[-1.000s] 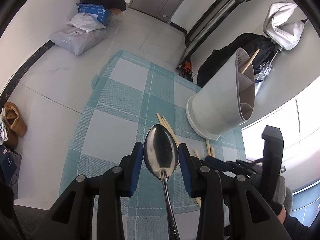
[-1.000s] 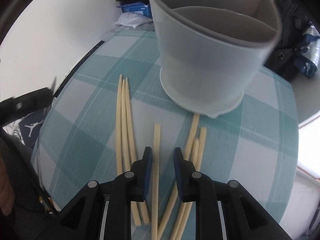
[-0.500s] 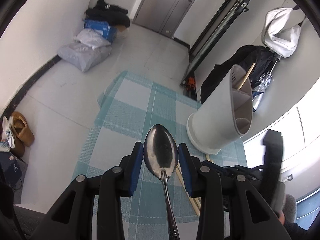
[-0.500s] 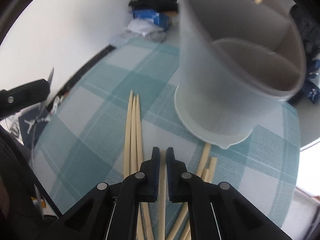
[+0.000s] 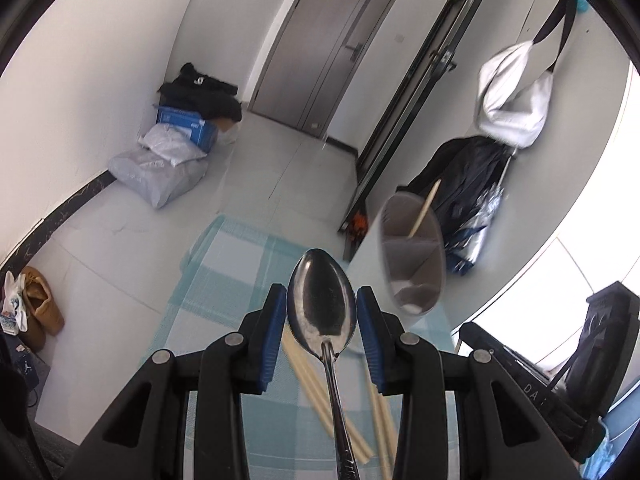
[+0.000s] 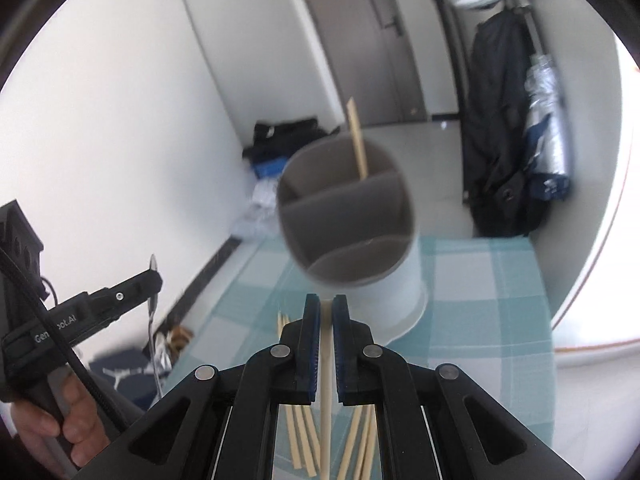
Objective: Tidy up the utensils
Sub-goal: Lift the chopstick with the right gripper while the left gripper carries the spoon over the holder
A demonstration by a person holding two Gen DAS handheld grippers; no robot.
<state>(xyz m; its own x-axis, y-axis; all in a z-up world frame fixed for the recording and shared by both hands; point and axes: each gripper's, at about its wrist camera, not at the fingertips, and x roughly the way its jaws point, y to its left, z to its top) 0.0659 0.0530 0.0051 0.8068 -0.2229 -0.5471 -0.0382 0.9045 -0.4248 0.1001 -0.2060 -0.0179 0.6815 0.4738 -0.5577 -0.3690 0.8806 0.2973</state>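
Checked teal cloth (image 6: 480, 280) carries one three-compartment holder (image 6: 348, 216) containing one chopstick (image 6: 357, 142). Left gripper (image 5: 322, 312) grips one spoon (image 5: 321, 312); right gripper (image 6: 326, 312) clamps one chopstick (image 6: 326, 380), loose ones below.

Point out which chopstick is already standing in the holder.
The lone chopstick leaning upright in the back compartment of the grey holder. The rest lie flat on the checked cloth, except one chopstick pinched in the right gripper.
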